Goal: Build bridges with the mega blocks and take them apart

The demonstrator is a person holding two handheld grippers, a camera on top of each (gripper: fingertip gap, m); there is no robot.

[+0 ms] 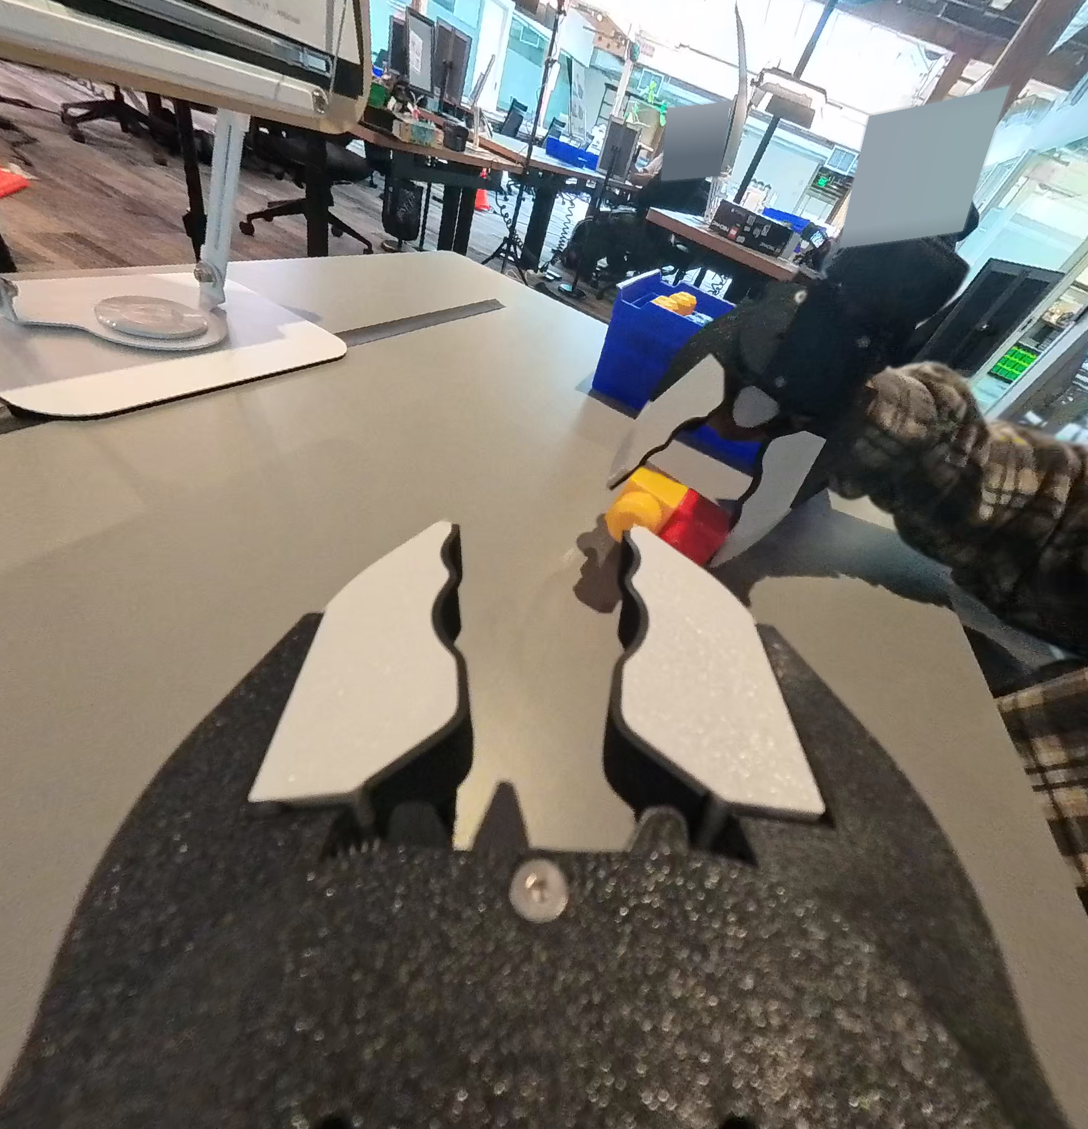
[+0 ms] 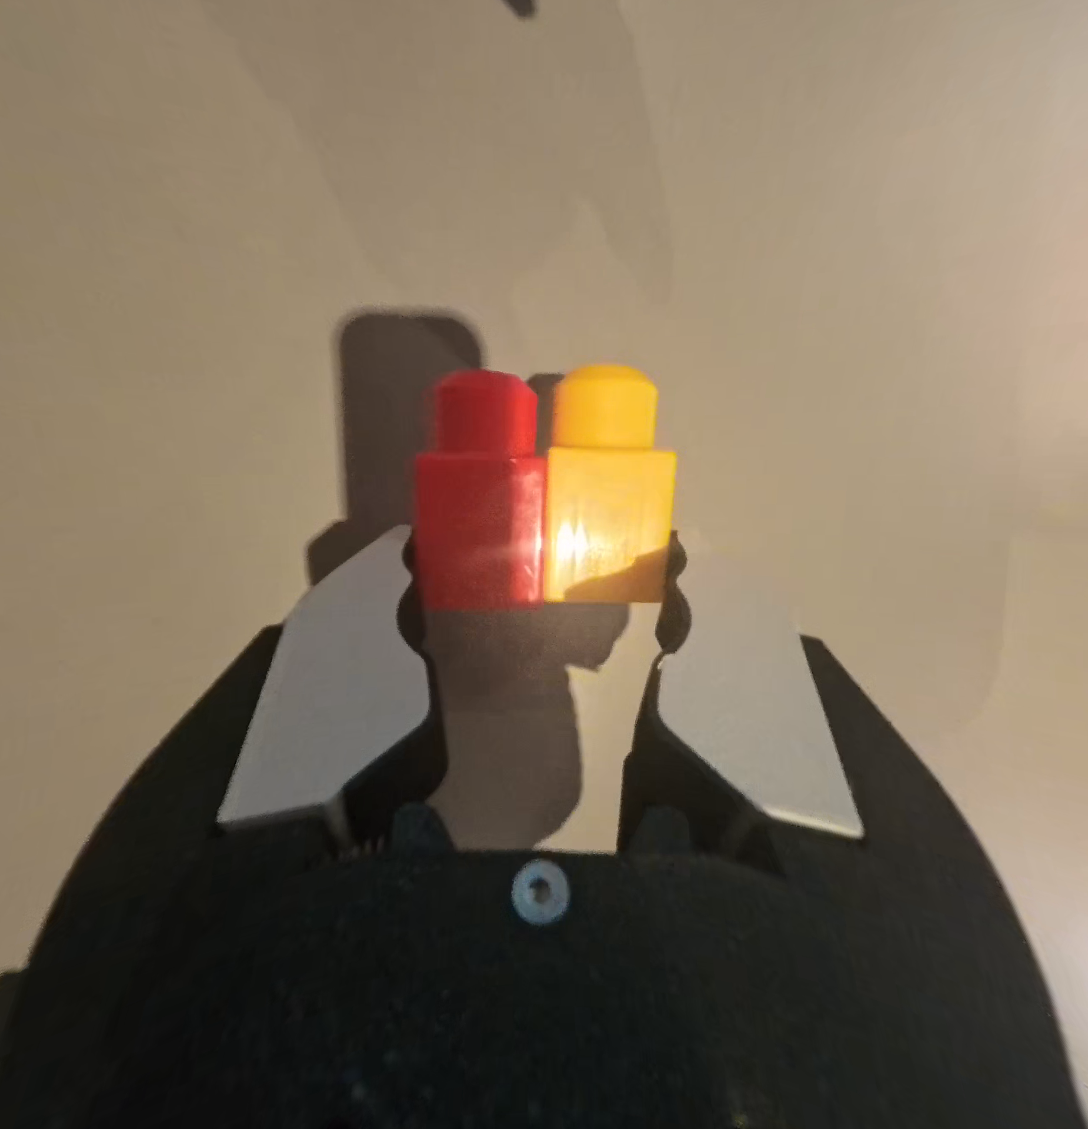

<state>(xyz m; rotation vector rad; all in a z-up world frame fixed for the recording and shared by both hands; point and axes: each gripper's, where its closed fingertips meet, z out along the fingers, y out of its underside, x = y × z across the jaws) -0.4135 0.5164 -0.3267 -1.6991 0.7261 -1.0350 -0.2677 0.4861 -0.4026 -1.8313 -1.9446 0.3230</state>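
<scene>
The right tool [image 2: 541, 550] is gripping a pair of blocks side by side, a red block [image 2: 480, 537] and a yellow block [image 2: 609, 525], its two fingers pressing on their outer faces with the studs pointing away from the camera. In the left wrist view the same pair is showing at the right, held just over the grey counter [image 1: 285, 519], with the yellow block [image 1: 645, 501] on the left and the red block [image 1: 697, 528] on the right; whether they are touching the surface I cannot tell.

The left tool [image 1: 538, 550] is hanging over the counter with its fingers moderately apart and nothing between them, its right fingertip sitting just in front of the yellow stud.

By my reading, this is an early building step: the two small blocks are being carried or set down as bridge supports. The next move seems to call for lowering them flat with studs up, then fetching a longer block to span them (probably from the blue bin [image 1: 639, 348] at the far right, where another yellow piece [image 1: 676, 302] is poking out).

Much is hidden. The right tool's fingers are covering the blocks' sides, the right wrist view is dim and slightly blurred, and the bin's contents are mostly out of sight. A plaid sleeve [image 1: 987, 519] is cut off at the right edge.
</scene>
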